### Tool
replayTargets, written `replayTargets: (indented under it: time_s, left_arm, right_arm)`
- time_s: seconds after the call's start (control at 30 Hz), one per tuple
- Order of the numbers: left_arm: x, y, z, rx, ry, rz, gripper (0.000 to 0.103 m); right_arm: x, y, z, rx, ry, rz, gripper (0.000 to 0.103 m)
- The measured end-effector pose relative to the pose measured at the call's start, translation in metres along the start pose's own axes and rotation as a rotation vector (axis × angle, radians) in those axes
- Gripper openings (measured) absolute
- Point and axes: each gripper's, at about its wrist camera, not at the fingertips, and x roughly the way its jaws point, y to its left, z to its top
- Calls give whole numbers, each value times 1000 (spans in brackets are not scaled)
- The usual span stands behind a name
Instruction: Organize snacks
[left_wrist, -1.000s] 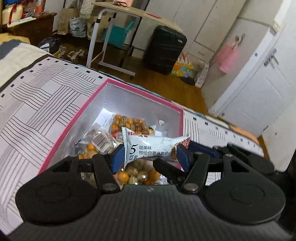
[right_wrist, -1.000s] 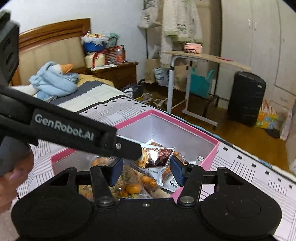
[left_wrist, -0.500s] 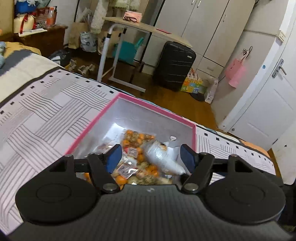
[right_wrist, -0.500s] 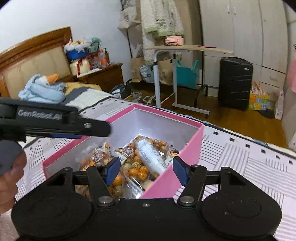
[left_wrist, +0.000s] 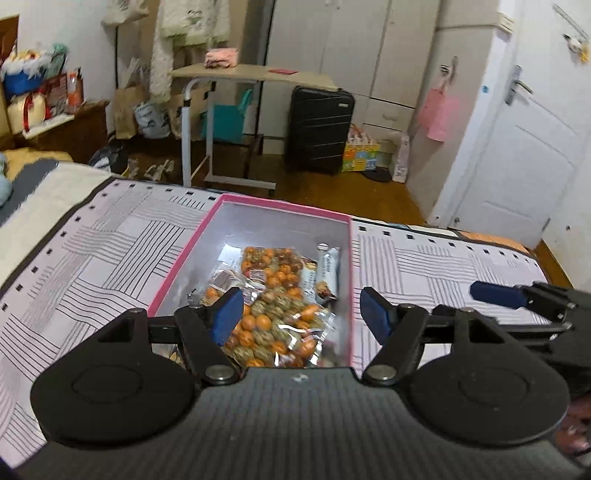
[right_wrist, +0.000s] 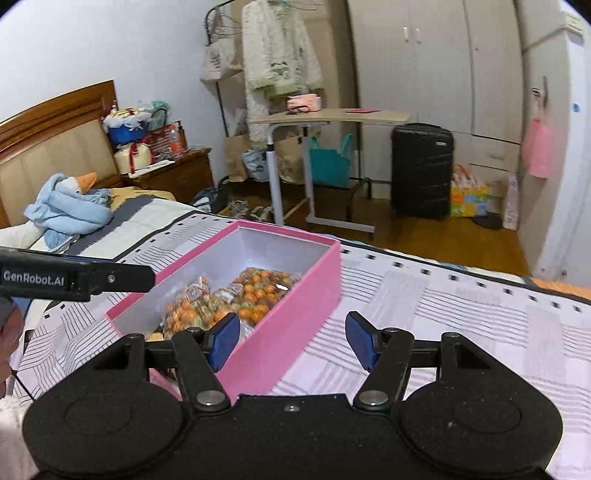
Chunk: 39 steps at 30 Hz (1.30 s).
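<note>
On the bed, a pink box (left_wrist: 188, 266) with a pale grey inside sits open on a bedspread (left_wrist: 92, 251) printed with black line patterns. Its long side runs away from the left wrist camera. Inside the box lie clear snack bags (left_wrist: 273, 321) filled with small orange and greenish wrapped pieces, heaped along the middle and the near end. Beside them, against the right inner wall, lies a slim white snack packet (left_wrist: 327, 273) with a dark picture at its near end.

The left tool (left_wrist: 301, 314) hangs over the near end of the box with its two blue-padded fingers spread wide and nothing between them. One finger (left_wrist: 227, 314) sits above the bags; the other is over the box's right rim. The right tool (right_wrist: 290, 339) is also spread wide and empty, held off the box's near right corner, above pink wall and bedspread. From the left wrist view, one of its blue finger pads (left_wrist: 495, 290) shows at the right edge, apart from the box.

Beyond the bed stand a light-topped rolling worktop (right_wrist: 328, 118), a black suitcase (right_wrist: 421, 170), white wardrobes (right_wrist: 436, 66) and a white door (left_wrist: 528, 155). A wooden headboard (right_wrist: 55, 136) and a crumpled blue blanket (right_wrist: 66, 210) lie at the far left.
</note>
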Motion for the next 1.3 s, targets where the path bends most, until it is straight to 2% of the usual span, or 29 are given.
replayTargets:
  time_s: [0.17, 0.3, 0.37, 0.43, 0.5, 0.67, 0.77, 1.03, 1.2, 1.3]
  left_arm:
    - [-32, -23, -11, 58, -19, -24, 75]
    - [-51, -39, -23, 89, -33, -64, 80]
    - [-57, -46, -32, 107, -53, -78, 84]
    - [-62, -52, -41, 116, -82, -71, 89]
    - [-64, -56, -49, 124, -84, -64, 90]
    - [-65, -60, -61, 114, -65, -74, 100]
    - [-64, -60, -65, 116, -52, -71, 100]
    - [-62, -63, -72, 120, -14, -51, 100]
    - [-62, -65, -74, 141, 17, -34, 100]
    - [-64, -66, -74, 142, 27, -27, 100]
  right_arm:
    - [-49, 3, -11, -8, -17, -62, 73]
    - [-72, 5, -24, -9, -47, -109, 76]
    - [-79, 2, -34, 24, -59, -110, 77]
    - [-81, 1, -44, 49, -58, -153, 77]
    - [-83, 1, -52, 56, -54, -174, 79]
    - [-98, 6, -65, 73, -69, -227, 89]
    - [-102, 6, -69, 98, -66, -263, 100]
    - [-107, 5, -78, 125, -48, -399, 101]
    - [-113, 10, -79, 75, -42, -435, 101]
    - [-118, 6, -76, 126, -26, -403, 101]
